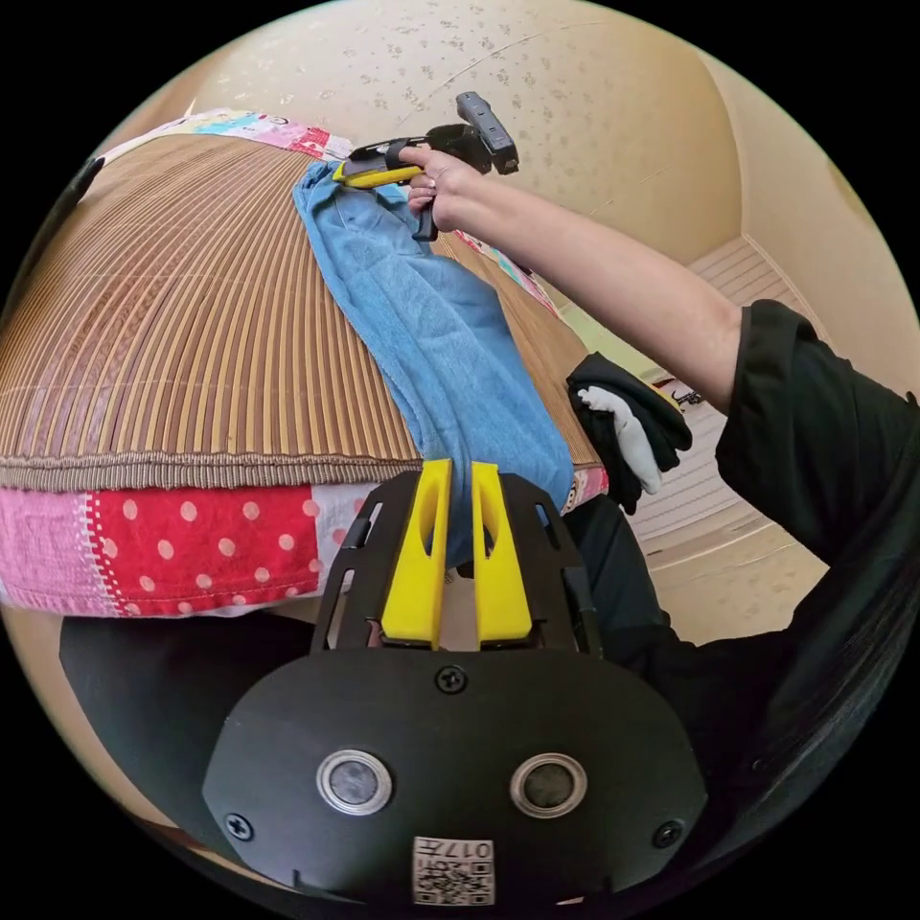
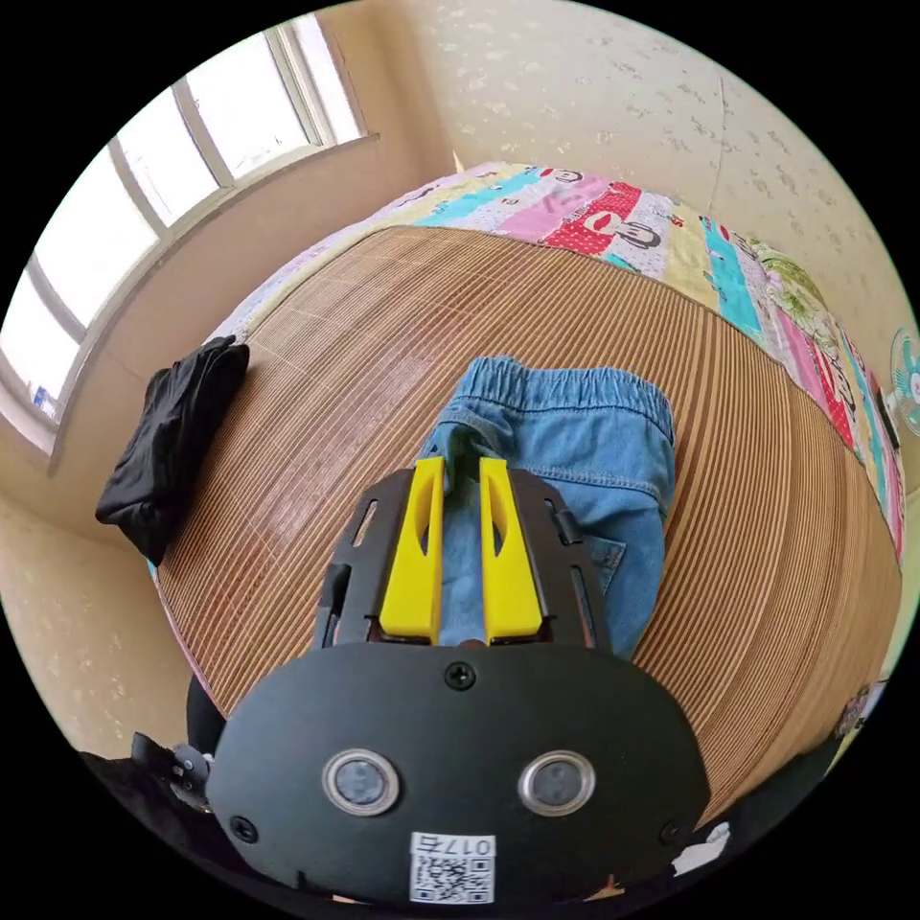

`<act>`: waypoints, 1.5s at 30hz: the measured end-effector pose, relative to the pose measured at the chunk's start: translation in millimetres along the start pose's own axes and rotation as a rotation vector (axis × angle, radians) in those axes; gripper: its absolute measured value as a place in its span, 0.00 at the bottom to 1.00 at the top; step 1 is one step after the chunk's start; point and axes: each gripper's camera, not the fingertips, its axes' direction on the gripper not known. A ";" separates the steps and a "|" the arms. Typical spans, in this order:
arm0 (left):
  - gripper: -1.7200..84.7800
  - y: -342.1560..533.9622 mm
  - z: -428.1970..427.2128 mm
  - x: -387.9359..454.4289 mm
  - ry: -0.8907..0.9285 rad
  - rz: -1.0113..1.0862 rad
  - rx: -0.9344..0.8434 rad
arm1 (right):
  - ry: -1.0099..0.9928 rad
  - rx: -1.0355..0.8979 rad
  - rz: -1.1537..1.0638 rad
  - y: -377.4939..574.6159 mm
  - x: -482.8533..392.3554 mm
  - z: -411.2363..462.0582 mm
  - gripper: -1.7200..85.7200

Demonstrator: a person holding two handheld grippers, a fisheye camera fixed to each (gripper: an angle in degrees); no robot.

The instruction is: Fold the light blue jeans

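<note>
Your light blue denim jeans [image 1: 431, 326] lie stretched along the ribbed brown bamboo mat [image 1: 172, 316] — your left gripper [image 1: 458, 474] has its 2 yellow jaws clamped on the leg end at the mat's near edge, your right gripper [image 2: 460, 470] pinching the elastic waistband — a folded black garment [image 2: 168, 446] sits at the mat's edge.

At the centre of the right gripper view, the gripper [image 2: 460, 470] has its two yellow jaws close together, pinching a bunched fold of the jeans [image 2: 575, 460] near the elastic waistband. The jeans lie on a bamboo mat [image 2: 364, 335] that fills the middle of the frame. A folded black garment [image 2: 168, 446] sits at the mat's left edge. A patchwork quilt [image 2: 613, 216] runs along the top and right. A window [image 2: 144, 182] fills the upper left.
</note>
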 end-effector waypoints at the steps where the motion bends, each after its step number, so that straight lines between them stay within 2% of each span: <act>1: 0.08 0.6 -1.0 0.8 -0.006 0.001 0.003 | 0.015 0.050 -0.014 10.4 0.3 -15.5 0.09; 2: 0.09 1.9 -3.0 1.6 -0.021 0.000 0.008 | 0.042 0.133 -0.038 35.8 1.3 -46.7 0.09; 4: 0.09 3.4 -6.8 0.7 -0.029 -0.012 0.010 | 0.044 0.176 -0.051 81.1 8.6 -88.7 0.09; 8: 0.10 12.3 -28.0 -0.5 -0.045 -0.044 0.054 | -0.083 0.239 -0.008 227.4 51.3 -162.3 0.10; 12: 0.11 26.3 -28.7 1.1 -0.089 -0.055 0.057 | -0.206 0.125 0.121 369.0 93.0 -173.6 0.10; 15: 0.12 29.4 -11.1 3.3 -0.068 -0.066 0.010 | -0.257 0.109 0.155 429.8 97.7 -170.2 0.11; 19: 0.13 34.5 11.2 12.0 -0.191 -0.028 -0.022 | -0.297 0.035 0.155 449.4 97.8 -148.7 0.12; 25: 0.14 54.3 6.6 24.2 -0.240 0.049 0.057 | -0.314 0.062 0.176 448.9 119.7 -130.4 0.13; 31: 0.14 62.8 3.2 2.7 -0.142 -0.013 0.167 | -0.475 0.090 0.169 451.2 160.1 -131.4 0.13; 35: 0.14 63.1 4.6 -7.7 -0.103 -0.031 0.191 | -0.568 0.176 0.186 455.6 184.7 -138.0 0.13; 39: 0.15 63.1 5.4 -12.2 -0.013 -0.019 0.187 | -0.661 0.132 0.202 449.6 200.2 -122.6 0.13; 45: 0.14 64.2 4.7 -24.3 0.014 -0.028 0.188 | -0.662 0.117 0.191 451.2 211.3 -125.6 0.12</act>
